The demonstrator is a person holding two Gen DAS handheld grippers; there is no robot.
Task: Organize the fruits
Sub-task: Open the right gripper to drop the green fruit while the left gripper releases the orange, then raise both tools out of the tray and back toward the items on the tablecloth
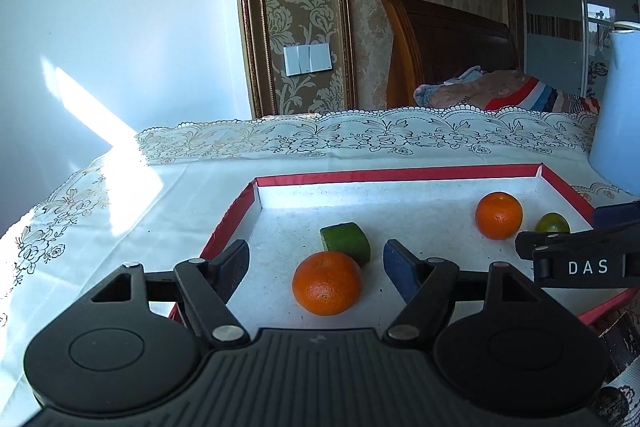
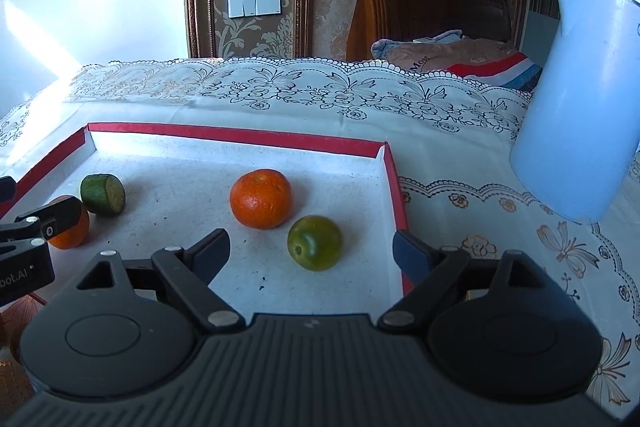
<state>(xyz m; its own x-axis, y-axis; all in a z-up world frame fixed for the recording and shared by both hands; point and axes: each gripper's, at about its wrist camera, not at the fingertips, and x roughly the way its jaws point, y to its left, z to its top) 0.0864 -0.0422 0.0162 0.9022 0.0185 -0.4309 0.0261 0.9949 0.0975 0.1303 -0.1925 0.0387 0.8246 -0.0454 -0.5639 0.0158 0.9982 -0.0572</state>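
Down on the surface, under a white cloth with lace-patterned floral and butterfly borders, sits a shallow rectangular tray with a red rim and a speckled white lining; four fruits lie inside it. Nearest the left tongs is a round orange with dimpled peel, resting between the widely parted fingers but not gripped; just behind it, touching or nearly so, is a green fruit piece with one flat cut face. Farther right lies a second orange, and just beside it a smooth, round green fruit tinged with brown; that one sits between the spread fingers of the right tongs, which are likewise wide apart and grip nothing. Both tools are matte black plastic with ribbed bodies, round pivot discs and silver pins; one finger pad on each looks blue. White letters "DAS" show on the right tool in the left view, and "bot.AI" on the left tool in the right view. A tall, smooth pale-blue jug stands on the cloth beyond the tray's right edge.
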